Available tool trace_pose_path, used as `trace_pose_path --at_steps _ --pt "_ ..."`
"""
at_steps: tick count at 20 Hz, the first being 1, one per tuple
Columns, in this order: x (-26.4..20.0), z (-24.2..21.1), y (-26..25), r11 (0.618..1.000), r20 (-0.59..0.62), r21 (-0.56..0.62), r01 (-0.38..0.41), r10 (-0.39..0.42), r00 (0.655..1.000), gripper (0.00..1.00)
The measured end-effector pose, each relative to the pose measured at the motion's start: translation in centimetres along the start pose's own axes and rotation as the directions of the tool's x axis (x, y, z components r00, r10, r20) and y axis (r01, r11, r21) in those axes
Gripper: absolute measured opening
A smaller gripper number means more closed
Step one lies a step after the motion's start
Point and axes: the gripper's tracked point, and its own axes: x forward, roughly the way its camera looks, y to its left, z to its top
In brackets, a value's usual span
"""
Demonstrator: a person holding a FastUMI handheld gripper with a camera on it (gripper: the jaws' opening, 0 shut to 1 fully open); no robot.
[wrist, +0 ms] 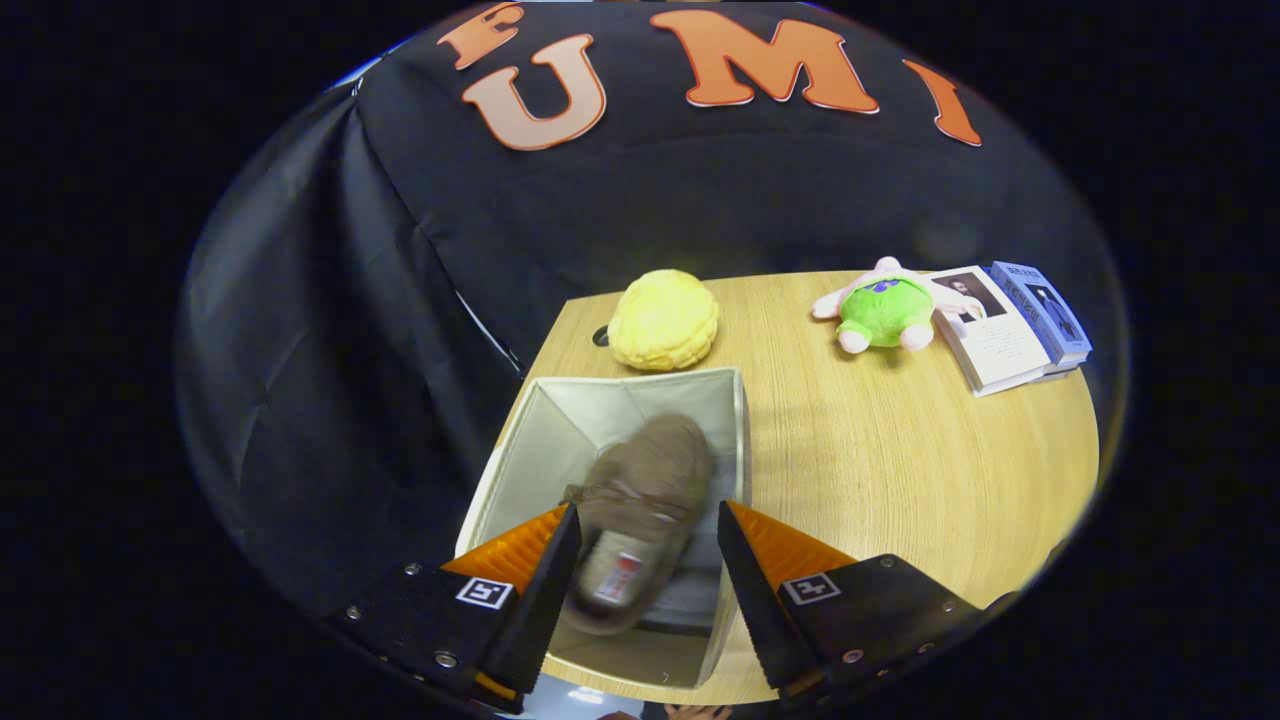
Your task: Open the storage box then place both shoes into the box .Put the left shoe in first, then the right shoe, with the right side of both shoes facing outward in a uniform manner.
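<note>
An open pale fabric storage box [520,450] stands at the near left corner of the wooden table, right below my gripper [648,540]. A brown shoe [645,500] with a laced top and a light insole shows inside the box opening, toe pointing away from me. The shoe looks blurred while the box and my fingers are sharp, so it seems loose in the gap. My fingers stand apart on either side of its heel end, neither clearly pressing on it. The box floor under the shoe is mostly hidden.
A yellow bun-shaped plush [663,320] lies just beyond the box. Further right on the table [900,460] sit a green and pink plush toy [884,308] and a small stack of books [1010,325]. Black cloth hangs close to the left of the box.
</note>
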Motion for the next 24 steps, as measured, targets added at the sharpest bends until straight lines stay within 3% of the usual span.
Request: trace_pose_path --at_steps 6,10,16,20,24 --pt "-6.0 4.0 -2.5 0.998 0.139 0.044 -0.039 0.033 0.99 0.87" --pt "-11.7 6.1 -4.4 0.998 0.293 -0.054 -0.031 0.046 0.955 0.91" --pt "-21.5 7.4 -7.7 0.974 0.545 -0.217 0.067 0.064 0.836 0.96" --pt "-27.0 6.7 -9.4 0.958 0.63 -0.272 0.09 0.106 0.769 0.97" --pt "-32.3 6.9 -12.9 0.935 0.736 -0.297 0.193 0.095 0.67 0.97"
